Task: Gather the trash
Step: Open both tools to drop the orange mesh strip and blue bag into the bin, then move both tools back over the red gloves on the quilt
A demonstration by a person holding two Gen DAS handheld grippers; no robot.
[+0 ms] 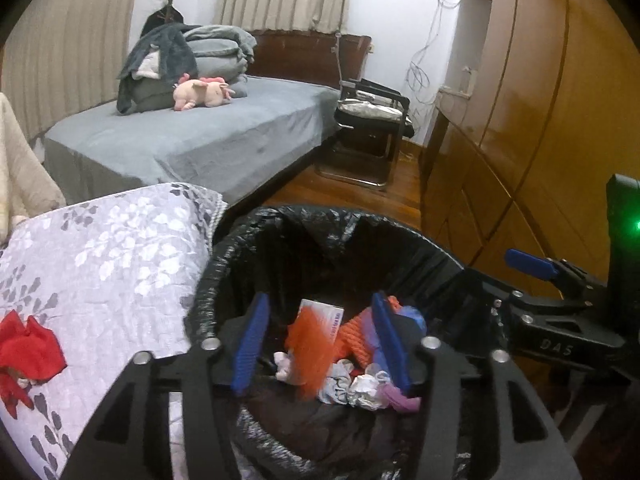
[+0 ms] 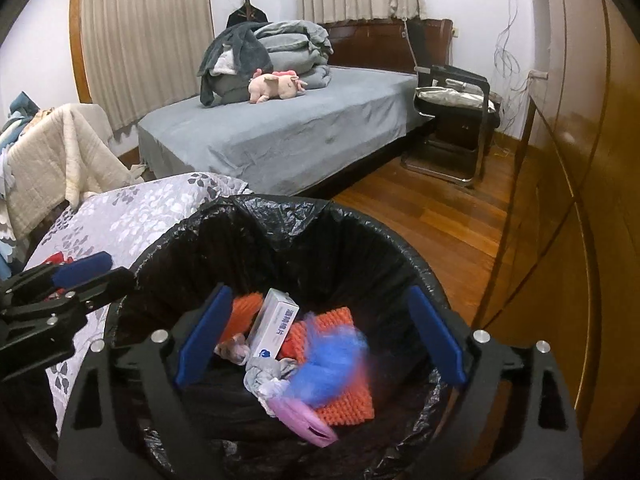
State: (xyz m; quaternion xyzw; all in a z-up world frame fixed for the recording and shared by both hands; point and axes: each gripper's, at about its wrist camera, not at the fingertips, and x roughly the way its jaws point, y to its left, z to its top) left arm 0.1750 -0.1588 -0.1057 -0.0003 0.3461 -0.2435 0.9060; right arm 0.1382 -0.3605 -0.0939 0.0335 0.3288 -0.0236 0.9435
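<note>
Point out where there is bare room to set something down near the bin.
Free: the floral quilt between the red cloth and the bin; the wood floor between bin, chair and wardrobe. Crowded: the bin's bottom, with both grippers over it.

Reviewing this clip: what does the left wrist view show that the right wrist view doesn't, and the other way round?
Only the left wrist view: a blurred orange piece between the open left tongs, and most of a red cloth on the floral cover.
Only the right wrist view: a blurred blue piece between the open right tongs, and a beige quilt at left.
Both: the black-lined bin, white box, bed, pink plush, chair.
</note>
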